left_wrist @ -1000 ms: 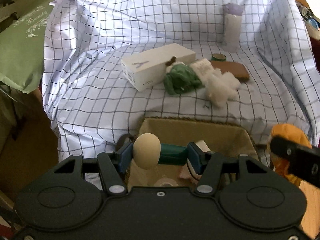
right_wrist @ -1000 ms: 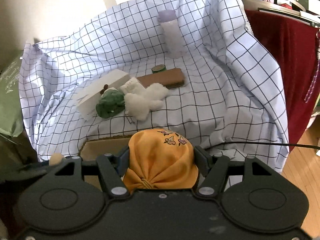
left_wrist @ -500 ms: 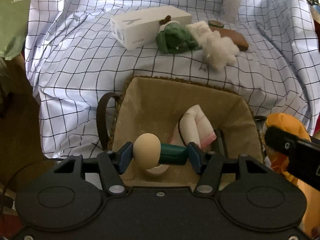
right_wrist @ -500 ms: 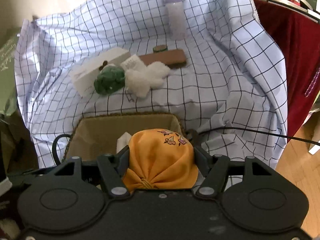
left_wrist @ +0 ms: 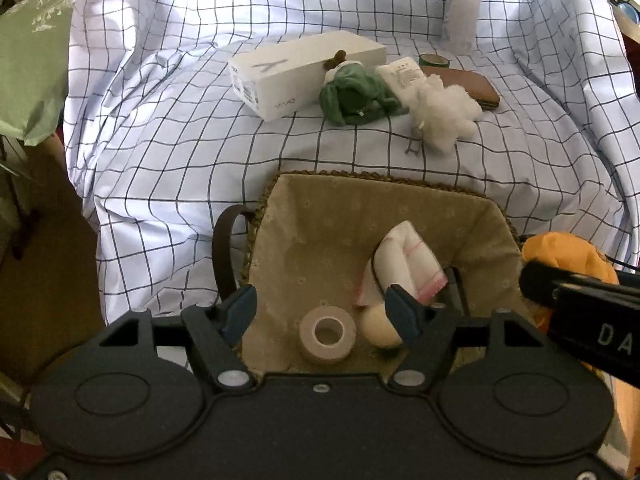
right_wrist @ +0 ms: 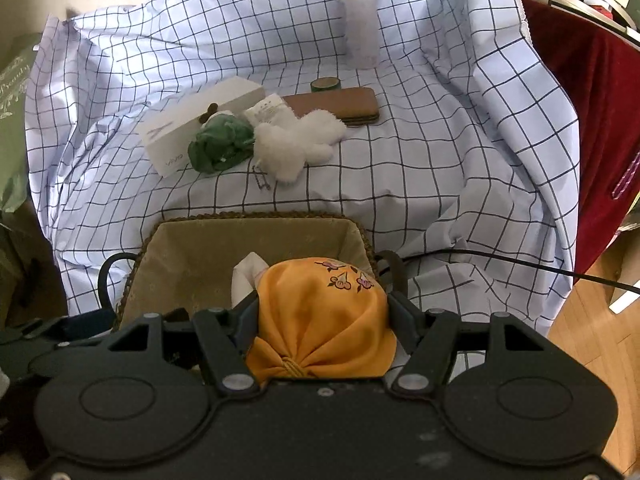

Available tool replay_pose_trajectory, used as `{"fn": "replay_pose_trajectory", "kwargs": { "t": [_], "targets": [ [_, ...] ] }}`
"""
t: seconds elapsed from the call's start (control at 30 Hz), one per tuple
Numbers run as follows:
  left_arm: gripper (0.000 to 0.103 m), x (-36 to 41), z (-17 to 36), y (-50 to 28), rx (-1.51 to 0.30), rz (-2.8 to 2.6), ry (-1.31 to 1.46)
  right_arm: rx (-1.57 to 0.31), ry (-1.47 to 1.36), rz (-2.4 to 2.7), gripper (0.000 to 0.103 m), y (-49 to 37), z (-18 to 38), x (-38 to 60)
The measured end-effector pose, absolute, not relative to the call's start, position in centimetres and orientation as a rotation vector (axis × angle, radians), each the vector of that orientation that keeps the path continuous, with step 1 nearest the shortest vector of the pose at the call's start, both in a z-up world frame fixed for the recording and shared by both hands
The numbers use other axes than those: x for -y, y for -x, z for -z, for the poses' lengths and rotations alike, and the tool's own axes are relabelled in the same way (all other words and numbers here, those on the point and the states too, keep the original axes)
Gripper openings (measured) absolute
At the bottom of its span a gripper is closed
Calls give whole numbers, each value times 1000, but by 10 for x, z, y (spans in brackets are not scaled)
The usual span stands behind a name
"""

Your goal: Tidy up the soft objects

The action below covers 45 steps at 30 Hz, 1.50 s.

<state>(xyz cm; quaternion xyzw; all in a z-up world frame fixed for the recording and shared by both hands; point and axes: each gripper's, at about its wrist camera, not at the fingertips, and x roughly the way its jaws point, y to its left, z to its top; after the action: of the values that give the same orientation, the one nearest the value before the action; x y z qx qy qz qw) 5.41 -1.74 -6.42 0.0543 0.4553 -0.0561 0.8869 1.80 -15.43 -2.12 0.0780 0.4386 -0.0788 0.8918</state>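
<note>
Right gripper [right_wrist: 322,322] fingers clamp orange pouch [right_wrist: 320,312] directly above basket [right_wrist: 256,216]; left gripper [left_wrist: 322,312] fingers opening, empty.

A bench draped in a white checked cloth [right_wrist: 400,184] carries everything. Toward the back edge stands a pale lilac bottle [right_wrist: 358,20]. Mid-bench lie a white box [right_wrist: 200,124], a green soft toy [right_wrist: 220,146] against it, a white fluffy toy [right_wrist: 296,146], a brown wallet [right_wrist: 336,105] and a green tape roll [right_wrist: 325,85]. At the front edge sits a lined basket [right_wrist: 248,216].
</note>
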Motion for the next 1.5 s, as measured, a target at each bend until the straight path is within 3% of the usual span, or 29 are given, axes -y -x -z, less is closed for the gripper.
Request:
{"fn": "replay_pose_trajectory", "kwargs": {
  "t": [0.2, 0.33, 1.5],
  "targets": [
    [67, 10, 65, -53, -959, 99, -93, -921, -152, 158, 66, -20, 24, 153],
    [76, 5, 64, -51, -954, 82, -83, -913, -139, 168, 66, -25, 24, 155],
    [76, 6, 58, -46, -924, 82, -96, -895, -103, 199, 71, -26, 22, 154]
  ]
}}
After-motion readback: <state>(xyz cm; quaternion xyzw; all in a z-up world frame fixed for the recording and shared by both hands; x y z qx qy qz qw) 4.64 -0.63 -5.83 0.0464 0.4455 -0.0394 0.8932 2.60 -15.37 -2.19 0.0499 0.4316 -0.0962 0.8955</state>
